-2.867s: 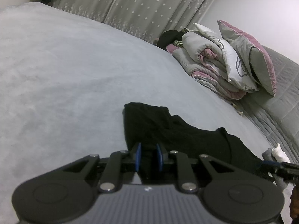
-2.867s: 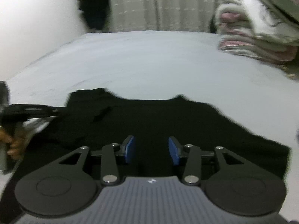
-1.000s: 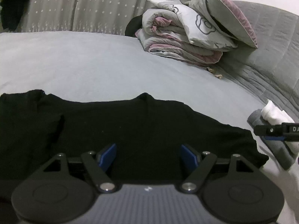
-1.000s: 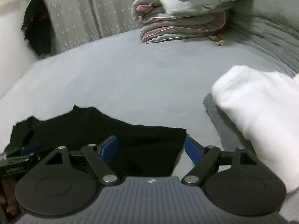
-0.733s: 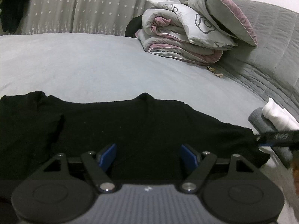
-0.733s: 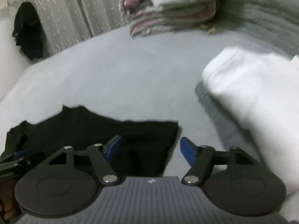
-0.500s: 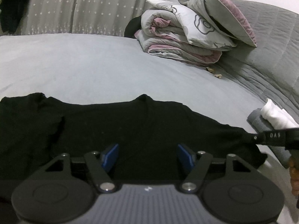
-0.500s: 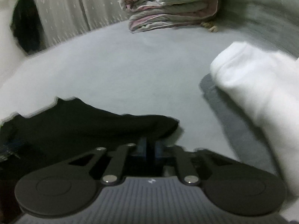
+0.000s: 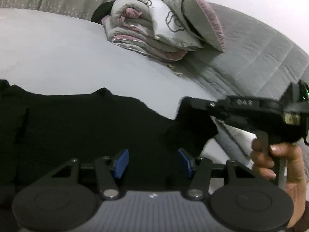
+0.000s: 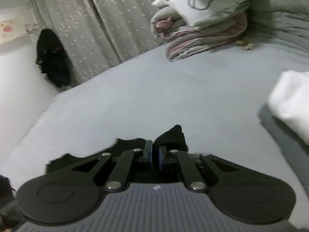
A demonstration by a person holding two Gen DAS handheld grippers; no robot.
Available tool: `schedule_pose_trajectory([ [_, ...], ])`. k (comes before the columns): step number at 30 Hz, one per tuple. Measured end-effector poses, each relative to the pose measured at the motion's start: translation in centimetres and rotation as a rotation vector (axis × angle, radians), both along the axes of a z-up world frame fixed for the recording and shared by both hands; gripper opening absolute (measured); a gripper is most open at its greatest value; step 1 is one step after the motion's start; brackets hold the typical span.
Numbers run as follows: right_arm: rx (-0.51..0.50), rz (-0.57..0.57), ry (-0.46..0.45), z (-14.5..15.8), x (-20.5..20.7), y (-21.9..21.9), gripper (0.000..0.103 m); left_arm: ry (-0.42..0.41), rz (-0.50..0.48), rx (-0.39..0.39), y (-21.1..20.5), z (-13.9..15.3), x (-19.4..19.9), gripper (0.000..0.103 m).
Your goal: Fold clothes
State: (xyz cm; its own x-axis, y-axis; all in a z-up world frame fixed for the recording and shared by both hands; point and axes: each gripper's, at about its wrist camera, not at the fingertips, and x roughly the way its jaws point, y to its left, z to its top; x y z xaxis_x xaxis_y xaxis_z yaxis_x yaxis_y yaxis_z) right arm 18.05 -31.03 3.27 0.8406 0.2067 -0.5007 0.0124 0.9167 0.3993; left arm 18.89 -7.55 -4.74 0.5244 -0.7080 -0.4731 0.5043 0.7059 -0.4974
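A black T-shirt [image 9: 77,123] lies flat on the grey bed, its collar toward the far side. My left gripper [image 9: 152,160] hovers low over the shirt's near part; its jaws are closing, the cloth lies under them and the blue pads do not press on it. My right gripper [image 10: 155,157] is shut on the shirt's right sleeve [image 10: 171,138], which bunches up in front of the pads. In the left wrist view that right gripper [image 9: 195,104] holds the sleeve lifted off the bed, with a hand [image 9: 270,160] on its handle.
A stack of folded quilts and pillows [image 9: 158,31] sits at the bed's far side by the grey padded headboard [image 9: 260,58]. A folded white garment on a grey one [image 10: 289,104] lies to the right. Curtains [image 10: 108,27] and a dark hanging garment [image 10: 53,58] stand behind.
My right gripper went from open over the sleeve's edge to shut on it and lifted it, pulling it leftward. My left gripper's jaws narrowed and its view turned right.
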Motion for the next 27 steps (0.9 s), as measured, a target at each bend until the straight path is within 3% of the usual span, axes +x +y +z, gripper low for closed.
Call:
schedule_pose_trajectory([
  [5, -0.023, 0.076, 0.027, 1.3, 2.3, 2.6, 0.006, 0.003, 0.034, -0.041, 1.4, 0.3, 0.2, 0.057],
  [8, 0.016, 0.137, 0.059, 0.6, 3.6, 4.2, 0.006, 0.022, 0.048, -0.066, 2.3, 0.0, 0.5, 0.057],
  [10, 0.114, 0.188, 0.067, -0.1, 4.1, 4.5, 0.017, 0.034, 0.048, -0.083, 2.5, -0.2, 0.7, 0.057],
  [12, 0.242, 0.233, 0.068, -0.5, 4.2, 3.8, 0.019, 0.046, 0.044, -0.100, 2.5, -0.4, 0.8, 0.057],
  [14, 0.321, 0.237, 0.048, -0.4, 3.9, 2.4, 0.036, 0.058, 0.038, -0.116, 2.4, -0.7, 0.9, 0.057],
  [15, 0.341, 0.226, 0.029, -0.3, 3.6, 1.7, 0.054, 0.065, 0.035, -0.124, 2.4, -0.8, 1.0, 0.057],
  [17, 0.322, 0.182, 0.001, -0.2, 2.9, 0.2, 0.056, 0.078, 0.032, -0.130, 2.1, -1.0, 1.1, 0.057],
  [23, 0.263, 0.120, 0.037, -2.9, 2.3, -1.9, 0.056, 0.103, 0.055, -0.127, 1.9, -1.7, 1.4, 0.057],
  [27, 0.115, 0.230, 0.111, -3.8, 1.9, -0.7, 0.049, 0.130, 0.113, -0.119, 2.0, -2.2, 2.0, 0.057],
])
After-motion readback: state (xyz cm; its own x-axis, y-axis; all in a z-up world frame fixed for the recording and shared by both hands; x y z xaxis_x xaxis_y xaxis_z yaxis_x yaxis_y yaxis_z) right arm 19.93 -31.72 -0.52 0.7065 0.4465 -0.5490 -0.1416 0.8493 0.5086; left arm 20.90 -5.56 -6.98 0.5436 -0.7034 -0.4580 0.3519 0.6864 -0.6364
